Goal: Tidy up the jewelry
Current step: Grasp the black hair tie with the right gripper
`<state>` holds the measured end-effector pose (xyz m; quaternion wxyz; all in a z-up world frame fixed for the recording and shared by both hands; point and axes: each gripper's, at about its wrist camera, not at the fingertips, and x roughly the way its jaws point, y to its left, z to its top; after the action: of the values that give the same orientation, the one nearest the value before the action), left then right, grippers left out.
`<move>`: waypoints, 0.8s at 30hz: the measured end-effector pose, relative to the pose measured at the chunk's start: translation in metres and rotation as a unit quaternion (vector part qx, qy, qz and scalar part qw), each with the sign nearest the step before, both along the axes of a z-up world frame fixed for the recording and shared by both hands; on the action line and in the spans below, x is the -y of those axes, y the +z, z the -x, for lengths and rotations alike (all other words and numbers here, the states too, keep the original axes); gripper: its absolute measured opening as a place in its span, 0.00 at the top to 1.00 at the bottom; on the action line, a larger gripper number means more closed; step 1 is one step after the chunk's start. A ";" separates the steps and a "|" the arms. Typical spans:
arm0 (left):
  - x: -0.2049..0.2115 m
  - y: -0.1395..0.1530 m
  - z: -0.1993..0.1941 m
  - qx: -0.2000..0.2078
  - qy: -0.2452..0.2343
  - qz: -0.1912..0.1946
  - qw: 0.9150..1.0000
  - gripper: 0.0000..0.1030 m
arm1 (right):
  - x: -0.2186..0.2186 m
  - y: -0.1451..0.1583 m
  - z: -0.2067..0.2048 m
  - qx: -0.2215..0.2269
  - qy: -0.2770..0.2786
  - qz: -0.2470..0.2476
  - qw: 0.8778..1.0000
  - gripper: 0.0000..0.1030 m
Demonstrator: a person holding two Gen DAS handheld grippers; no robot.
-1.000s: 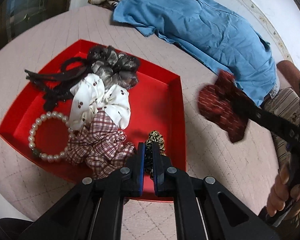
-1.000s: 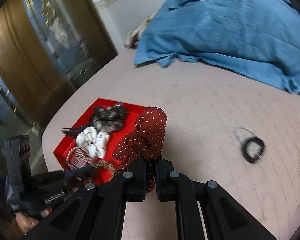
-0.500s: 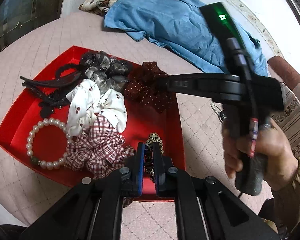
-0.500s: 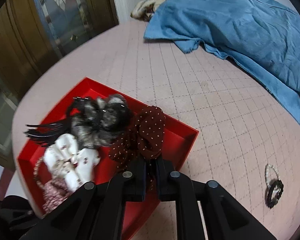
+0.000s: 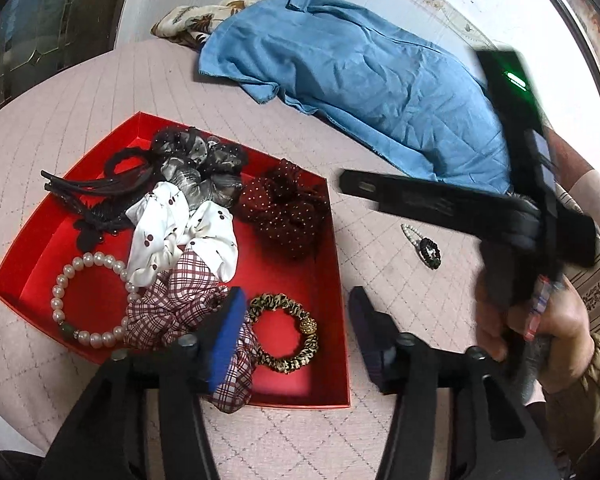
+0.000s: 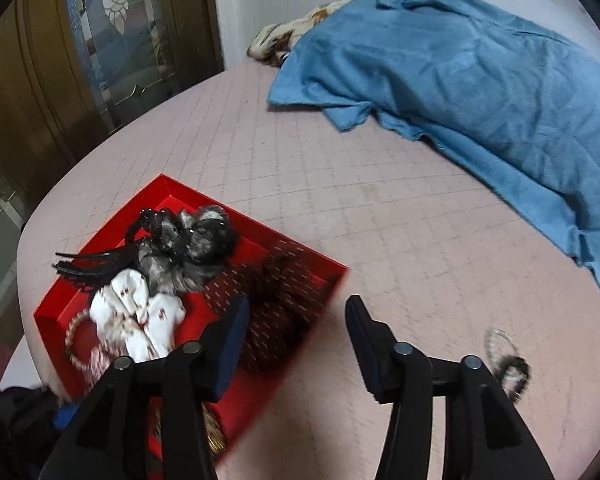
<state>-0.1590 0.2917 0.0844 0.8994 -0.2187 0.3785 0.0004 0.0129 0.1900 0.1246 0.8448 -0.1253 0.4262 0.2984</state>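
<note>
on the pink quilted bed cover (image 5: 260,92), a shallow red square tray (image 5: 332,248) packed with hair things: dark red dotted cloth scrunchie (image 5: 284,208) lying loose in the far right corner, white cherry-print scrunchie (image 5: 180,232), red checked scrunchie (image 5: 180,308), grey and black gauzy scrunchie (image 5: 196,160), black claw clip (image 5: 88,192), white pearl bead bracelet (image 5: 88,300) and leopard-print hair tie (image 5: 284,336). left gripper (image 5: 296,308) opening over the near right part of the tray, nothing between the jaws, leopard tie just under. right gripper (image 6: 296,320) opening too, empty, hanging over the tray's right edge with the dotted scrunchie down below on the tray floor. still out on the cover, well apart from the tray: small black bead band (image 5: 430,254) touching a pearl hair clip (image 5: 412,236). big blue cloth (image 5: 360,72) heaped farther back. could go wrong: bumping the tray edge with an open finger and tipping the pile out; grabbing the two small pieces together and dropping one, since they touch and are thin; snagging the soft cover with a fingertip. no words or brand names clear enough to read, only a green light on the right gripper's body.
</note>
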 end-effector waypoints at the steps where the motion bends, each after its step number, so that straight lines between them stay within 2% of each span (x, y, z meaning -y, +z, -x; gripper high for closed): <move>1: 0.001 0.000 0.001 0.002 0.000 -0.002 1.000 0.47 | 0.008 0.002 0.004 0.005 -0.004 0.001 1.000 0.42; 6: 0.009 0.002 0.005 0.011 0.006 -0.027 1.000 0.46 | 0.080 0.007 0.024 0.048 -0.053 0.036 0.997 0.33; 12: 0.024 0.002 0.010 0.006 0.016 -0.073 0.997 0.46 | 0.173 -0.013 0.038 0.042 -0.123 0.066 0.989 0.32; 18: 0.047 0.012 0.018 -0.005 0.013 -0.093 0.996 0.46 | 0.251 -0.035 0.032 -0.012 -0.194 0.026 0.981 0.32; 24: 0.082 0.027 0.024 -0.002 -0.014 -0.115 0.993 0.42 | 0.265 -0.051 0.011 -0.052 -0.210 -0.020 0.976 0.32</move>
<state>-0.1826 0.2101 0.1111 0.9177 -0.1088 0.3808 0.0316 0.0016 -0.0755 0.0738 0.8678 -0.0010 0.4799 0.1290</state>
